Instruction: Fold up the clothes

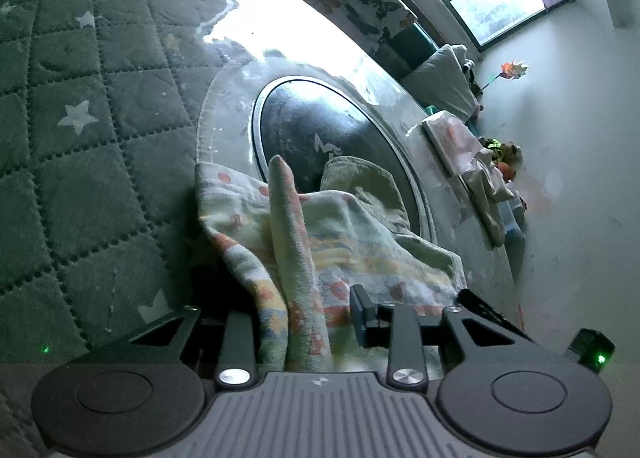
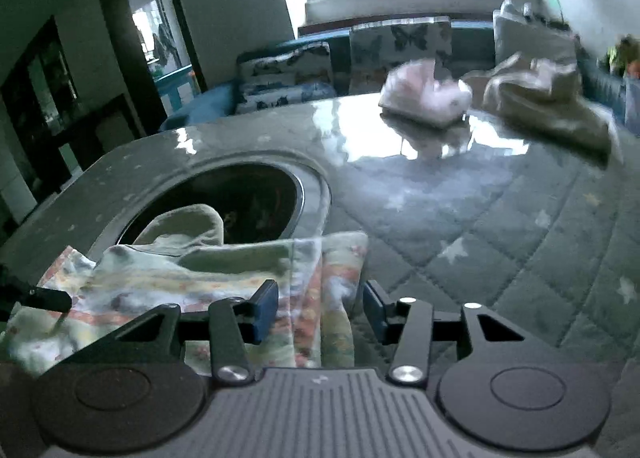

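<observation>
A small pale garment with a floral print (image 1: 320, 242) lies bunched on the table, partly over a round black inset (image 1: 320, 129). My left gripper (image 1: 308, 322) has its jaws apart with a raised fold of the cloth standing between them; only its right finger (image 1: 362, 316) shows. In the right wrist view the same garment (image 2: 200, 274) lies low and left. My right gripper (image 2: 320, 310) is open with a folded edge of the cloth between its blue pads (image 2: 266, 308), not pinched. The left gripper's tip (image 2: 44, 300) shows at the left edge.
A green quilted mat with white stars (image 2: 500, 238) covers the table's right part. A pink folded garment (image 2: 428, 97) and a beige garment (image 2: 548, 105) lie at the far side. A sofa with butterfly cushions (image 2: 400, 45) stands behind, under a window.
</observation>
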Action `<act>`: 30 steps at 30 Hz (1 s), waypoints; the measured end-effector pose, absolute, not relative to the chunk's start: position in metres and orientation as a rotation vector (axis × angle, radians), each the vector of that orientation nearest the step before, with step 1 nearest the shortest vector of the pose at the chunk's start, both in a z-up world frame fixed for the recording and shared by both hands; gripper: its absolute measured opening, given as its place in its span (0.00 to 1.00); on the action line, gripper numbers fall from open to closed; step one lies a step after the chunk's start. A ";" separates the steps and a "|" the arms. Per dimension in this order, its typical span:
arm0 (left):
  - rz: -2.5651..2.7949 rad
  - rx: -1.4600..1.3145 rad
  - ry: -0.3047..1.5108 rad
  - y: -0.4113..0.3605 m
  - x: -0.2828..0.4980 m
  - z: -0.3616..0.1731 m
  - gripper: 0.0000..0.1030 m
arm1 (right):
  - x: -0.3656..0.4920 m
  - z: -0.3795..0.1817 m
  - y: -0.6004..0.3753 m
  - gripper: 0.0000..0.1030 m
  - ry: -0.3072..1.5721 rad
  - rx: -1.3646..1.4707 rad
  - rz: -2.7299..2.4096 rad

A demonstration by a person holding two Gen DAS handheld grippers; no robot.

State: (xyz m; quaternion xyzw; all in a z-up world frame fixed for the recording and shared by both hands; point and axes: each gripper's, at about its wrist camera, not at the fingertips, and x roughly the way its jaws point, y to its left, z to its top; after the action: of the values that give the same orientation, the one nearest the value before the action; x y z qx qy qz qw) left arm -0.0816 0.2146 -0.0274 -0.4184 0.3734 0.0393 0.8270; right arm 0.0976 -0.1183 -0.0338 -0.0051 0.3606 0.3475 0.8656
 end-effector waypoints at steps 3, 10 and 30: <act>0.071 -0.870 0.792 0.212 -0.080 -0.026 0.41 | 0.097 -0.036 -0.119 0.43 0.763 0.017 0.743; 0.094 -0.752 0.810 0.202 -0.075 -0.020 0.26 | 0.091 -0.034 -0.115 0.11 0.773 0.043 0.784; -0.079 -0.577 0.744 0.150 -0.027 0.044 0.12 | 0.059 0.038 -0.172 0.08 0.564 0.095 0.719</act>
State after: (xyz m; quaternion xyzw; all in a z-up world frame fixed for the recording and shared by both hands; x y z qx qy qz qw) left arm -0.0272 0.1504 0.0437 -0.2780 0.3584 -0.0382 0.8904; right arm 0.0595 -0.1716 0.0379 0.0457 0.2722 0.3469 0.8964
